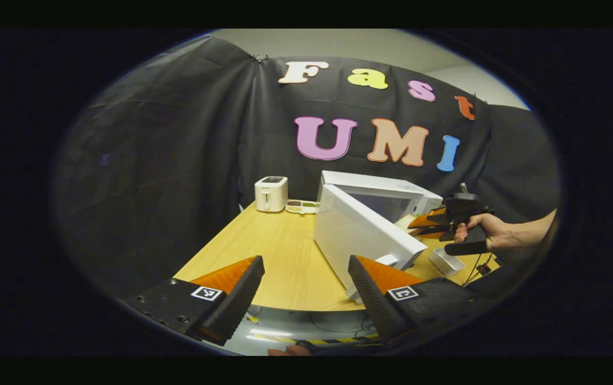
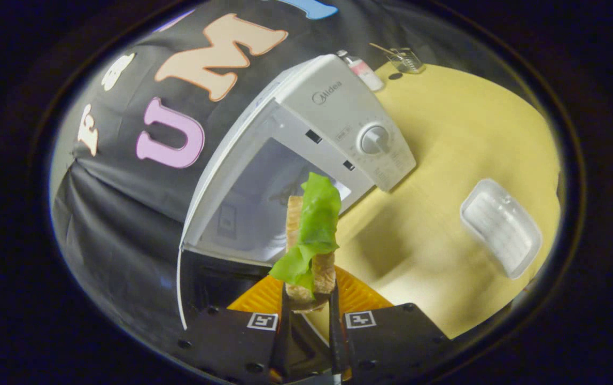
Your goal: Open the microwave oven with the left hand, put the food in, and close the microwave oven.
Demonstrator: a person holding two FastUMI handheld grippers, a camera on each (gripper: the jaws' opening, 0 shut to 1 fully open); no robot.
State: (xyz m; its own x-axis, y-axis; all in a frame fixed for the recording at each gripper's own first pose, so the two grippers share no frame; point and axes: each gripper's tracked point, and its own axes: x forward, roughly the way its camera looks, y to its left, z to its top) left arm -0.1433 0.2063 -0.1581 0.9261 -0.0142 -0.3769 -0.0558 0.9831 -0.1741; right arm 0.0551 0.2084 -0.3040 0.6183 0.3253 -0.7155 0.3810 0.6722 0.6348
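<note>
Jaws of the left gripper (image 1: 306, 291) stand wide apart in the left gripper view, holding nothing, hovering off the near edge of the light wooden table (image 1: 279, 251). Beyond them sits the white box-shaped microwave oven (image 1: 381, 195), its white door (image 1: 359, 230) swung open toward the camera.

To the right of the microwave's mouth, a hand (image 1: 485, 230) carries the right gripper (image 1: 416, 224). In the right gripper view that gripper (image 2: 309, 299) is clamped on the food, a slice of toasted bread wrapped in a green lettuce leaf (image 2: 311, 235). The food stands on edge, its long axis running straight out from the fingers toward the microwave's open cavity (image 2: 263, 203), just in front of the opening.

Left of the microwave, at the table's far edge, stands a small white toaster (image 1: 271, 193) with a flat tray of compartments (image 1: 302, 206) beside it. Right of the microwave's dial panel (image 2: 359, 128) lies a clear ribbed plastic dish (image 2: 501, 227), and farther back a small bottle (image 2: 361, 69) and a glass beaker (image 2: 405, 59).
</note>
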